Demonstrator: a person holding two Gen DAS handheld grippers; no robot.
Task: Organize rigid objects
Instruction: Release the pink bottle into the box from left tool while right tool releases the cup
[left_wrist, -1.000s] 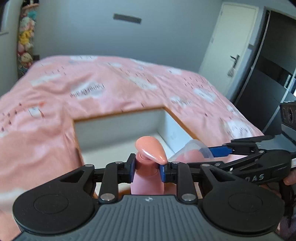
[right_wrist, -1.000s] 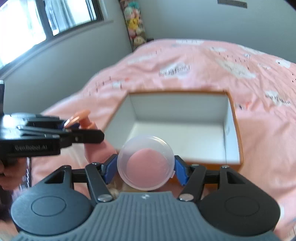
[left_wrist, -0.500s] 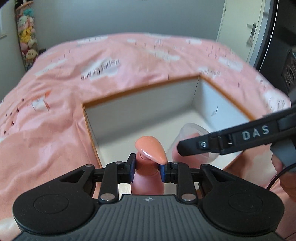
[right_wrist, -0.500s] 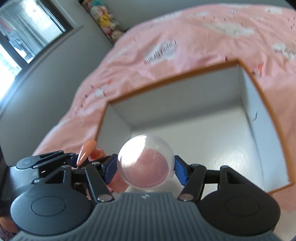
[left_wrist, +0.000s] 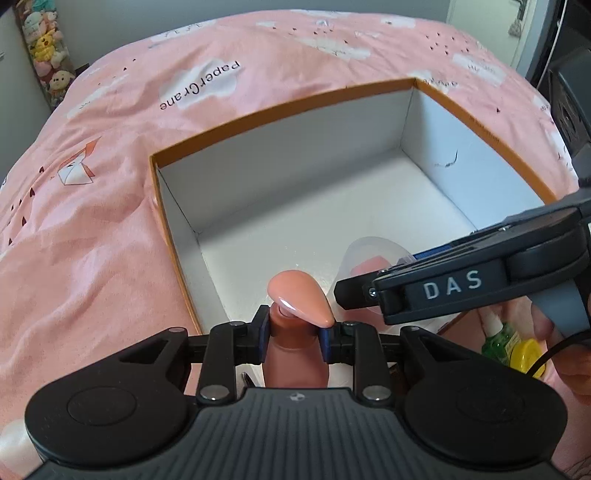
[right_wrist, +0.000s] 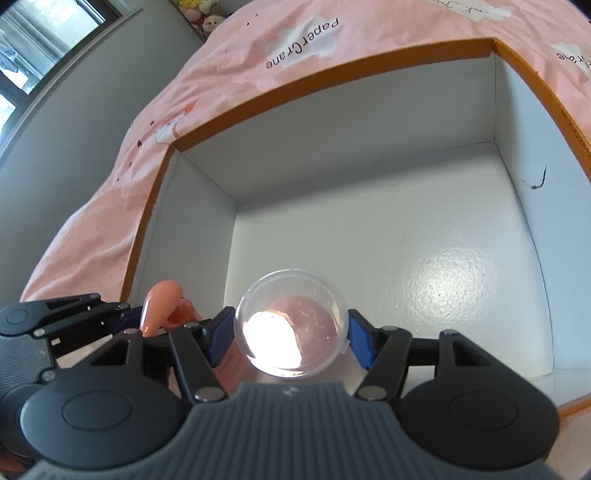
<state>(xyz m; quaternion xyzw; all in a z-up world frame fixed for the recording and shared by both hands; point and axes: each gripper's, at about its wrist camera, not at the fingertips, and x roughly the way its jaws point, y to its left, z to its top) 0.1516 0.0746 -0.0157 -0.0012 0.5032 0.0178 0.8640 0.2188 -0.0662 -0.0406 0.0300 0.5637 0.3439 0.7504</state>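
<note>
Ahead of both tools: we see the open white box (left_wrist: 354, 206) on the pink bed (left_wrist: 92, 229), its floor bare.
Left tool (left_wrist: 293, 338): pinching the neck of the pink pump bottle (left_wrist: 297, 358), just over the box's near wall.
Right tool (right_wrist: 290, 338): clamped on the clear-lidded jar (right_wrist: 291, 325), beside the left tool.
Handling: we judge both light, stiff, slippery plastic; neck and jar sides suit gripping.
Left view only: a green bottle (left_wrist: 498, 338) and yellow cap, perhaps outside the box.
</note>
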